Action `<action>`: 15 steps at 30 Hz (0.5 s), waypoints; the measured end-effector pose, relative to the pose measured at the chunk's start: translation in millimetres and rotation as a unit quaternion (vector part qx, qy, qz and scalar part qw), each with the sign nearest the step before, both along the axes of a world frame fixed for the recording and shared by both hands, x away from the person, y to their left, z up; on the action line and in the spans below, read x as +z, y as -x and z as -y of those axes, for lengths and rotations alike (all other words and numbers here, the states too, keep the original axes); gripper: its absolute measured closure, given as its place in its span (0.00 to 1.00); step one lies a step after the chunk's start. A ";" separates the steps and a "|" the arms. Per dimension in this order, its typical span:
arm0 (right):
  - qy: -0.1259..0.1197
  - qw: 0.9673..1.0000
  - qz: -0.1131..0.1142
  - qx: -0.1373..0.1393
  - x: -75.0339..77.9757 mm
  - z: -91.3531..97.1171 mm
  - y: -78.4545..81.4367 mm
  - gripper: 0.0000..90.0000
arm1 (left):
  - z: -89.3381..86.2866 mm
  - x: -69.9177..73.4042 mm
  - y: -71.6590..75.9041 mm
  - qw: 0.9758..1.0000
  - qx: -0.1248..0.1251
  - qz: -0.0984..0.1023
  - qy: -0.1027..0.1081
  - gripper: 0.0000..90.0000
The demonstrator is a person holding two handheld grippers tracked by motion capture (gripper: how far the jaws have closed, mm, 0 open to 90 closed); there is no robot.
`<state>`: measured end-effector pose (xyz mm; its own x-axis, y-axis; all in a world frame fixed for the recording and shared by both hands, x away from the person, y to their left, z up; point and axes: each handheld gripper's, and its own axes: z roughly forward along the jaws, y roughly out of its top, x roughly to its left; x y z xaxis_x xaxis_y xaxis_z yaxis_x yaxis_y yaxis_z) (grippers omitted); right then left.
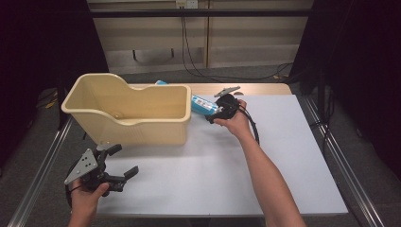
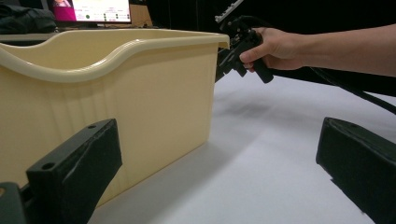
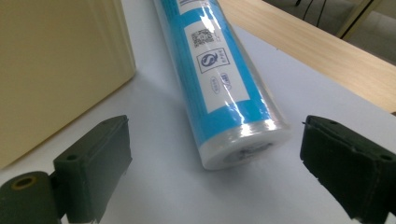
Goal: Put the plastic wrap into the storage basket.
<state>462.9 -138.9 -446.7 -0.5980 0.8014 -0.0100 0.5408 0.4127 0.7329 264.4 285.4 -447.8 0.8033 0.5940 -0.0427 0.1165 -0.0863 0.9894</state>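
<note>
White table (image 1: pixel 283 156): cream bin (image 1: pixel 142 113), blue tube (image 3: pixel 219 88) between open right claw (image 3: pixel 215 163).

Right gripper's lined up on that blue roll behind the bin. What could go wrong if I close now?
1. The blue roll is round and glossy-wrapped; the right gripper, open at its end cap, may only pinch the tip and squirt it away.
2. The cream bin stands close beside the roll, so one jaw could bump its wall.

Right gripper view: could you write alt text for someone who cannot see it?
A blue-and-white wrapped tube lies on the white table, its near end between the open black jaws of the right hand-held gripper, untouched. A cream plastic bin stands beside it.
</note>
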 end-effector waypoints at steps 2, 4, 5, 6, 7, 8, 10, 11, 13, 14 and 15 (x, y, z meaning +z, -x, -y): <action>0.004 1.000 0.003 -0.001 -1.8 -1.0 -2.0 0.10 | -0.5 -0.2 -0.4 1.000 0.000 0.000 -0.002 0.00; 0.002 1.000 0.005 -0.005 -4.1 -0.9 -5.1 0.11 | -0.9 -0.1 -0.4 1.000 0.001 0.001 -0.002 0.00; 0.003 1.000 0.003 -0.007 -6.6 0.0 -7.8 0.13 | -0.8 -0.2 -0.3 1.000 0.000 -0.001 0.002 0.00; 0.003 1.000 0.003 -0.007 -6.6 0.0 -7.8 0.13 | -1.4 -0.1 -0.5 1.000 0.000 -0.001 -0.001 0.00; 0.002 1.000 0.003 -0.008 -7.8 0.1 -8.9 0.13 | -1.7 0.0 -0.6 1.000 0.001 0.000 -0.001 0.00; 0.000 1.000 0.002 -0.009 -10.7 0.9 -12.3 0.15 | -1.9 0.1 -0.6 1.000 0.001 0.000 -0.001 0.00; -0.001 1.000 0.002 -0.009 -11.8 0.9 -13.8 0.16 | -2.3 0.1 -1.0 1.000 0.001 -0.001 0.000 0.00; -0.005 1.000 0.000 -0.007 -13.5 0.2 -15.4 0.15 | -2.6 0.1 -1.1 1.000 0.001 -0.001 0.000 0.00; 0.003 1.000 -0.003 -0.006 -16.1 -1.2 -17.6 0.14 | -3.0 0.1 -1.4 1.000 0.000 -0.001 0.000 0.00; 0.008 1.000 -0.004 -0.006 -17.2 -1.8 -18.4 0.15 | -3.1 -0.1 -1.5 1.000 -0.001 -0.002 0.000 0.00; 0.015 1.000 -0.004 -0.007 -18.4 -2.5 -19.1 0.17 | -3.1 -0.3 -1.5 1.000 0.000 -0.003 -0.001 0.00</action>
<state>482.0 -136.4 -465.1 -0.5873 0.8089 -0.0293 0.5530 0.4274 0.7152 265.9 288.5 -448.1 0.8028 0.5943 -0.0470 0.1232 -0.0883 0.9885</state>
